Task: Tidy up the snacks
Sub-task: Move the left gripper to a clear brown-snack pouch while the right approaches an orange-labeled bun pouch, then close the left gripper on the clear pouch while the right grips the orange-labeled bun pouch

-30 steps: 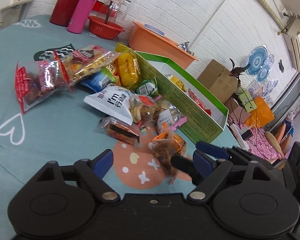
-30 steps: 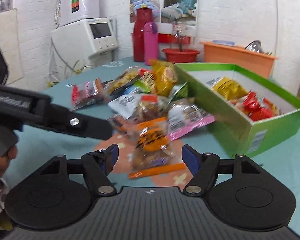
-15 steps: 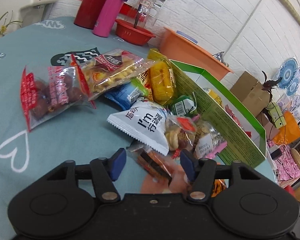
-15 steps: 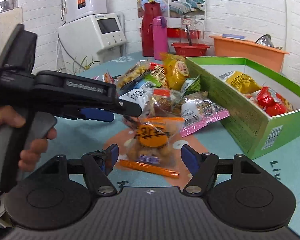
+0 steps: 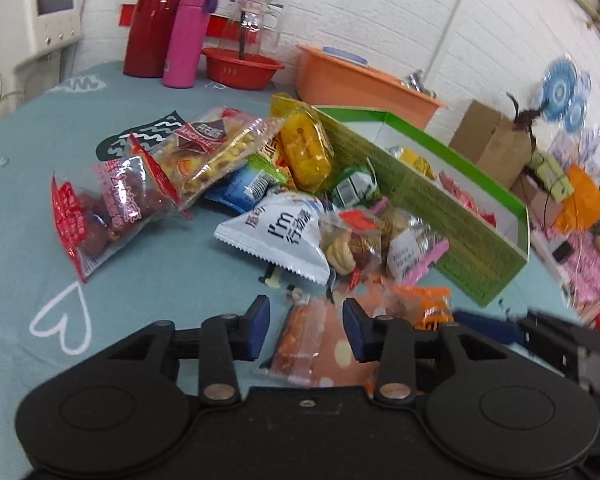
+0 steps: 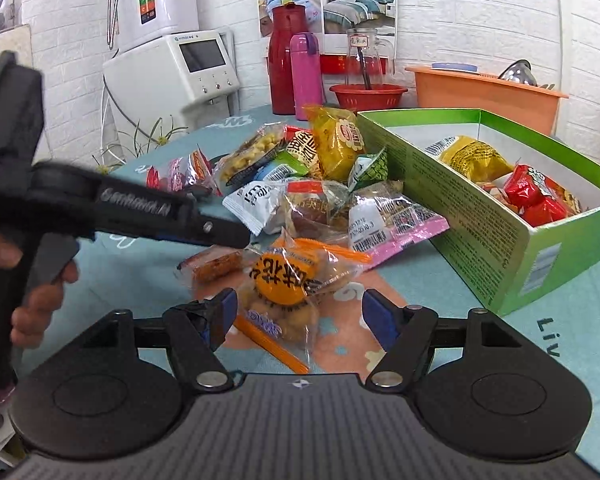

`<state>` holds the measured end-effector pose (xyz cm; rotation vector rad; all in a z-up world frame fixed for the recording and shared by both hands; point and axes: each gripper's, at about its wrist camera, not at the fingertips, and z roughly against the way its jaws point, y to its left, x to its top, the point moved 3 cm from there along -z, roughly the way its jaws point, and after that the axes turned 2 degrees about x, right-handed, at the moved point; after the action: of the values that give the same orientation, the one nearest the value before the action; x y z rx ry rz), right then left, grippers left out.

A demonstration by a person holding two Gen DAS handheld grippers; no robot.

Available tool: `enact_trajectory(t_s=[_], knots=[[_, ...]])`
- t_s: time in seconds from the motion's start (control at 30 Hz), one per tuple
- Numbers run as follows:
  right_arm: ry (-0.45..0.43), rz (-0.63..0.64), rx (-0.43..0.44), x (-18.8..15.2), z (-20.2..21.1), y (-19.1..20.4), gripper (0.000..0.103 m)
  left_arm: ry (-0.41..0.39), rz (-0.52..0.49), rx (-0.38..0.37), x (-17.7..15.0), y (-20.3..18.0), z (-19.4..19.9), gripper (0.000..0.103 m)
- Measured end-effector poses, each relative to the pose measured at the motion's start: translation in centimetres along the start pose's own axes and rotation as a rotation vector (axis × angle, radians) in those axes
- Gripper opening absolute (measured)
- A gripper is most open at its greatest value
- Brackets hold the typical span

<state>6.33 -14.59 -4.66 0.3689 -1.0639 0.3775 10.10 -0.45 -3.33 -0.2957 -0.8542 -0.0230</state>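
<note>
A small orange-brown snack packet (image 5: 300, 336) lies flat on the tabletop (image 5: 28, 208), at the near edge of the snack pile. It is positioned between the pads of the left hand-held gripper (image 5: 305, 330), whose jaws are opening; the pads do not appear to press on it, though the near end of the packet is hidden by the gripper body. In the right wrist view the same packet (image 6: 216, 264) is seen just below the tip of the left hand-held gripper (image 6: 224, 236).

To its right, a clear packet with a round orange label (image 6: 284, 292) lies between the spread jaws of the right hand-held gripper (image 6: 298, 318), with no pad touching it.

Beyond these, a white packet (image 5: 276, 236), a red-edged packet of brown fruit (image 5: 100, 212) at far left and a yellow packet (image 5: 306, 148) are heaped against the left wall of the green box (image 6: 480, 216). Inside the box, a yellow packet (image 6: 474, 158) and red packets (image 6: 540, 196) are stored.

Along the far edge of the tabletop, a red flask (image 6: 285, 68), a pink bottle (image 6: 306, 70) and a red bowl (image 6: 368, 96) are placed.
</note>
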Motion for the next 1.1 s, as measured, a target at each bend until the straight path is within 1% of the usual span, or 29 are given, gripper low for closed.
enact_trajectory(t_s=[0.07, 0.13, 0.23, 0.27, 0.3, 0.33, 0.43, 0.57, 0.7, 0.8, 0.93, 1.03, 1.1], knots=[[-0.007, -0.017, 0.002, 0.3, -0.6, 0.2, 0.103, 0.013, -0.02, 0.004, -0.3, -0.3, -0.2, 0.103], [0.008, -0.047, -0.007, 0.4, -1.2, 0.1, 0.103, 0.021, -0.019, 0.019, -0.5, -0.2, -0.6, 0.103], [0.021, -0.072, -0.002, 0.2, -1.7, -0.1, 0.103, 0.029, -0.028, 0.02, -0.6, 0.2, -0.7, 0.097], [0.026, -0.077, 0.012, 0.2, -1.7, -0.2, 0.092, 0.032, -0.028, 0.014, -0.6, 0.2, -0.7, 0.097], [0.028, -0.082, 0.02, 0.2, -1.6, -0.3, 0.09, 0.032, -0.024, 0.01, -0.6, 0.3, -0.7, 0.097], [0.03, -0.085, 0.022, 0.2, -1.5, -0.4, 0.084, 0.031, -0.021, 0.009, -0.6, 0.3, -0.7, 0.097], [0.032, -0.083, 0.009, 0.1, -1.2, -0.5, 0.084, 0.026, -0.02, 0.003, -0.6, 0.1, -0.8, 0.1], [0.029, -0.102, 0.006, 0.3, -1.2, -0.7, 0.09, 0.023, -0.022, -0.004, -0.7, 0.0, -0.8, 0.1], [0.014, -0.105, -0.005, 0.5, -1.2, -0.9, 0.09, 0.021, -0.025, -0.01, -0.7, 0.2, -0.8, 0.1], [0.026, -0.116, 0.003, 0.2, -1.5, -1.1, 0.09, 0.013, -0.032, -0.009, -0.7, 0.0, -0.8, 0.1], [0.029, -0.11, 0.0, -0.1, -1.6, -1.1, 0.081, 0.001, -0.041, -0.005, -0.9, -0.1, -0.9, 0.1], [0.02, -0.102, 0.002, -0.2, -1.5, -1.0, 0.08, -0.004, -0.056, 0.0, -1.0, -0.4, -0.9, 0.1], [0.016, -0.098, 0.004, -0.3, -1.5, -0.9, 0.079, -0.002, -0.063, 0.0, -1.0, -0.4, -0.9, 0.095]])
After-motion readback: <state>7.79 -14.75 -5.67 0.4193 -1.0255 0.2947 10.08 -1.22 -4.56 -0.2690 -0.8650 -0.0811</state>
